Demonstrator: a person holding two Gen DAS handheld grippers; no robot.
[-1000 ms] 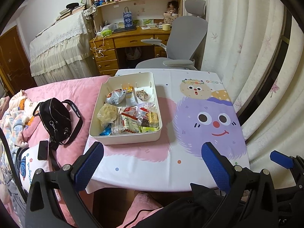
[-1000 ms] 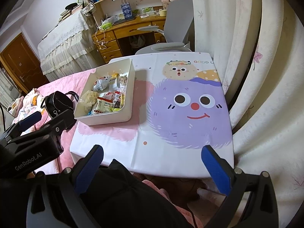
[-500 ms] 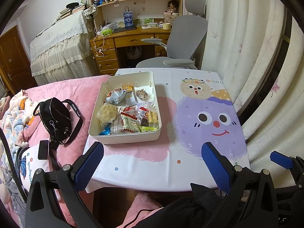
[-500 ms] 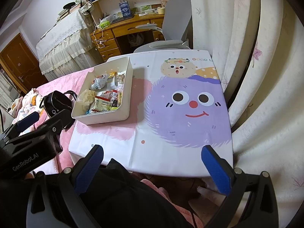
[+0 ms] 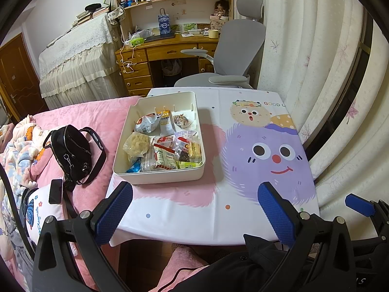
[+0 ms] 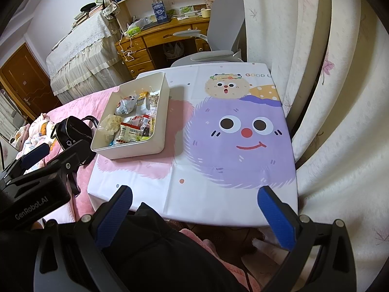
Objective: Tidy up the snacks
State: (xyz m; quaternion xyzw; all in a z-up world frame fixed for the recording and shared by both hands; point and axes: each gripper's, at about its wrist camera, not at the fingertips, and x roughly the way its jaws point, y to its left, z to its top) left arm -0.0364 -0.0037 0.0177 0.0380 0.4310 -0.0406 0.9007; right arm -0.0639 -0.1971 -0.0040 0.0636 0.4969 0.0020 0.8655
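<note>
Both your grippers, left [image 5: 194,209] and right [image 6: 194,210], hang wide open and empty at the table's near edge, while the snack-filled white bin [image 5: 158,177] sits ahead-left, long axis running away, nearer your left.

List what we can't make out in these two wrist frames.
- Snack labels in the white bin: too small to read in both views.
- Bin's near inner corner: hidden by its front wall in the right wrist view.
- Tablecloth text "GOOD": the rest is cut off at the table edge.
- Table legs: hidden under the cloth.
- Left claw and right claw: open, empty.
</note>
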